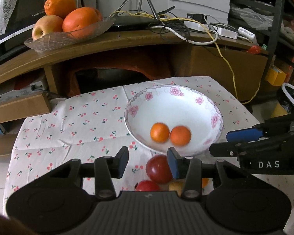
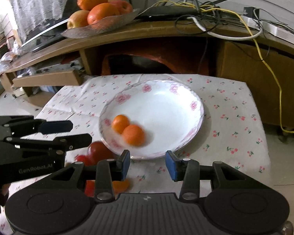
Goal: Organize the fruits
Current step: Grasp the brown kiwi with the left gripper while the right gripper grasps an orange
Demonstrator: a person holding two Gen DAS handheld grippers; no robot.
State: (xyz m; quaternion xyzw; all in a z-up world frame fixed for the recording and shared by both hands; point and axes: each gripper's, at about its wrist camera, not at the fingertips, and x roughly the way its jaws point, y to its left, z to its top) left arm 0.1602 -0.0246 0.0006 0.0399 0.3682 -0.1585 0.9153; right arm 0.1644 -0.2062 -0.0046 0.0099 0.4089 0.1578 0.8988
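Note:
A white flowered plate (image 1: 186, 99) (image 2: 176, 98) sits on the cherry-print cloth and holds two small oranges (image 1: 160, 132) (image 2: 133, 134), side by side and blurred. Two red fruits (image 1: 158, 168) (image 2: 98, 151) lie on the cloth just in front of the plate, with a yellowish fruit (image 1: 175, 186) and an orange piece (image 2: 120, 185) beside them, partly hidden. My left gripper (image 1: 148, 161) is open and empty, above the red fruits. My right gripper (image 2: 148, 162) is open and empty at the plate's near rim; it also shows in the left wrist view (image 1: 225, 143).
A glass dish (image 1: 68, 37) (image 2: 100, 28) with big oranges and apples stands on the wooden shelf behind the table. A router and tangled cables (image 1: 166, 23) lie to its right. A cardboard box (image 1: 19, 105) sits at the left. A bin (image 1: 292, 98) stands at the right.

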